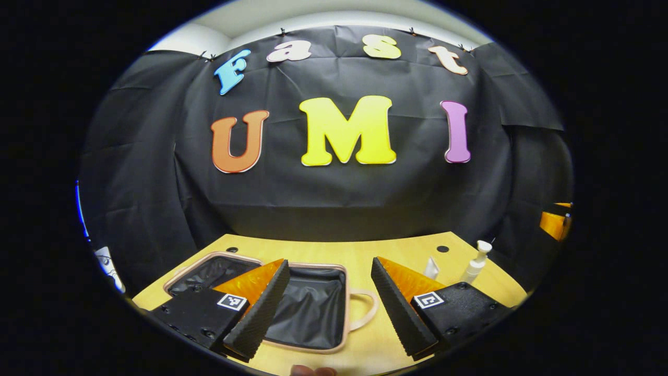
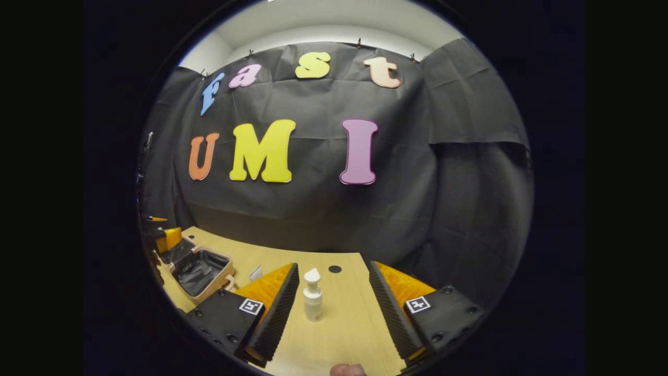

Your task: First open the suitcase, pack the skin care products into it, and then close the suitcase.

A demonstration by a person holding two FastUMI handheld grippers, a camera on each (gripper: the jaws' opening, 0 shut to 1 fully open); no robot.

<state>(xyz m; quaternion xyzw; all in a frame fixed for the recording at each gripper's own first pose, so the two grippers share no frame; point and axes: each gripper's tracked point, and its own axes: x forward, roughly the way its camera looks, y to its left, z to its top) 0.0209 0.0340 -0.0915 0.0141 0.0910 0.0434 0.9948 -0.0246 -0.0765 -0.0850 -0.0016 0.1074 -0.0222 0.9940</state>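
The suitcase (image 1: pixel 313 308) lies open on the wooden table (image 1: pixel 360 250), with a pink rim, black lining and nothing inside that I can see. My left gripper (image 1: pixel 334 313) hovers open over its right half and handle. A white pump bottle (image 1: pixel 476 263) and a small white tube (image 1: pixel 431 267) stand to the right of the suitcase. In the right gripper view the pump bottle (image 2: pixel 313 295) stands upright between the fingers of my open right gripper (image 2: pixel 334 313), nearer the left finger and touching neither. The suitcase (image 2: pixel 201 271) and the tube (image 2: pixel 255 272) lie off to the left.
The black cloth wall closes off the back of the table. Round holes (image 1: pixel 442 249) (image 2: pixel 334 269) mark the tabletop near the back edge. The right gripper (image 1: pixel 556 222) shows at the far right, and the left gripper (image 2: pixel 164 237) above the suitcase.
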